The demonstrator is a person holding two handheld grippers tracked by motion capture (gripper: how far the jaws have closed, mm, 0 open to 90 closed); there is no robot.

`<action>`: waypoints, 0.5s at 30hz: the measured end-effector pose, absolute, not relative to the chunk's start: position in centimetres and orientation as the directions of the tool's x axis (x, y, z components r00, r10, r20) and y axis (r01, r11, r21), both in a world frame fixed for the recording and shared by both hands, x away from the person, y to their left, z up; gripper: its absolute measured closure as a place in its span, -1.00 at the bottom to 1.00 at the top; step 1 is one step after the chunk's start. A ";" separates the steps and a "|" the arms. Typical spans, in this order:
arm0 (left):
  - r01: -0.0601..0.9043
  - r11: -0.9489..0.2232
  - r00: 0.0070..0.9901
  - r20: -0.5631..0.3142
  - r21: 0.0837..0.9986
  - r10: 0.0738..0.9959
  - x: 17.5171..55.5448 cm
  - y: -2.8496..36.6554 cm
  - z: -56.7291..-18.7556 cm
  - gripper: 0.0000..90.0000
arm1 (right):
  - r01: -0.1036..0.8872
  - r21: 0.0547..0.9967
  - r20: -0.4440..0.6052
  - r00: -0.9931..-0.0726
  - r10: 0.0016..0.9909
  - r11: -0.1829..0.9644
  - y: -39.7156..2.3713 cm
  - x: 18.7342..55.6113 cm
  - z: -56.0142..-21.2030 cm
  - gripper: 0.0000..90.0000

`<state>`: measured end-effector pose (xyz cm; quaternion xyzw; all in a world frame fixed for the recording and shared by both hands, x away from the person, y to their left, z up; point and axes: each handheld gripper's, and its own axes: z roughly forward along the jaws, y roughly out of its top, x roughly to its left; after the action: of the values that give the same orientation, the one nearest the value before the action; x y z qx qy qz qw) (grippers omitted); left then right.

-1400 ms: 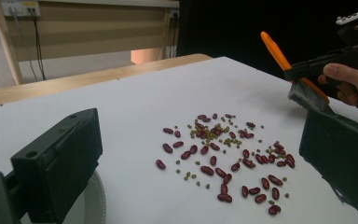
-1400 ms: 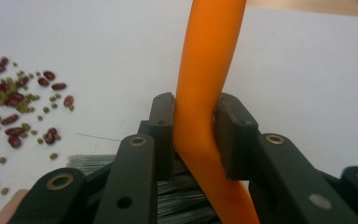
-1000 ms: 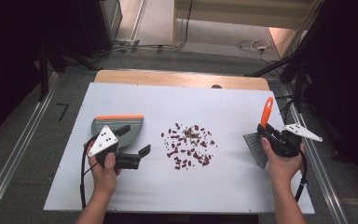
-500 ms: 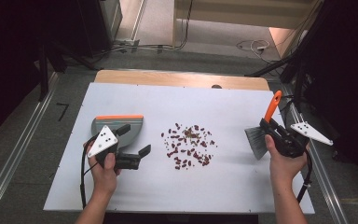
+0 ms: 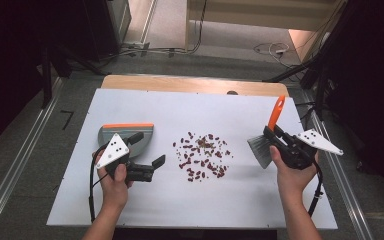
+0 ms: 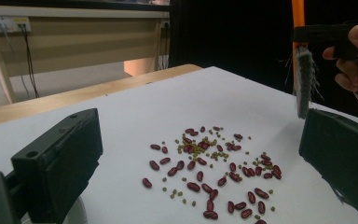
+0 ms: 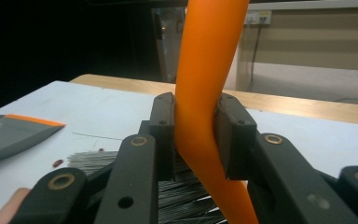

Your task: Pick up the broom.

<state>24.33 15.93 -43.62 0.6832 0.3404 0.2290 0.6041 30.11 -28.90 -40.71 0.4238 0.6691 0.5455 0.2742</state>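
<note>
A white table [image 5: 130,210] sits in a dark room. The right gripper [image 5: 275,137] squeezes the brush [image 5: 266,142] by its orange handle, which points up. The beans [image 5: 202,156] lie to its left, toward the dustpan [image 5: 125,135]. The left gripper [image 5: 147,157] is wide and holds nothing.

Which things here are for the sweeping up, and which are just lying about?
For the job:
- grey-bristled brush with orange handle, clamped in the right gripper
- grey dustpan with orange edge
- scattered red beans and small green ones
- open left gripper

Just lying about:
- white cables on the floor
- pale wooden bench
</note>
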 end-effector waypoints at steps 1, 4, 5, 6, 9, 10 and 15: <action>0.188 -0.038 0.663 -0.098 0.981 0.742 24.3 15.9 -43.6 -1.00 | 0.269 0.962 0.096 -0.497 0.862 0.048 -28.6 30.0 -40.7 0.53; 0.188 -0.039 0.664 -0.098 0.981 0.741 24.3 15.5 -43.3 -1.00 | 0.263 0.963 0.089 -0.513 0.854 0.057 -27.8 29.9 -40.7 0.53; 0.189 -0.035 0.670 -0.103 0.981 0.735 24.3 15.4 -43.2 -1.00 | 0.263 0.963 0.091 -0.519 0.850 0.058 -27.5 29.8 -40.7 0.53; 0.189 -0.035 0.670 -0.103 0.981 0.735 24.3 15.4 -43.2 -1.00 | 0.263 0.963 0.091 -0.519 0.850 0.058 -27.5 29.8 -40.7 0.53; 0.193 -0.035 0.695 -0.112 0.981 0.710 24.4 15.0 -43.0 -1.00 | 0.253 0.965 0.081 -0.538 0.839 0.069 -26.4 29.5 -40.7 0.53; 0.192 -0.040 0.698 -0.108 0.981 0.708 24.5 14.8 -43.0 -1.00 | 0.248 0.966 0.076 -0.545 0.835 0.073 -26.1 29.4 -40.7 0.53; 0.201 -0.038 0.699 -0.116 0.979 0.705 24.6 14.1 -42.6 -1.00 | 0.231 0.968 0.057 -0.568 0.821 0.093 -24.6 28.9 -40.6 0.53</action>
<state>24.59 14.09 -42.64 0.6903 0.3283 0.2062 0.6108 28.87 -24.58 -40.65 0.3815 0.6897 0.5551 0.2658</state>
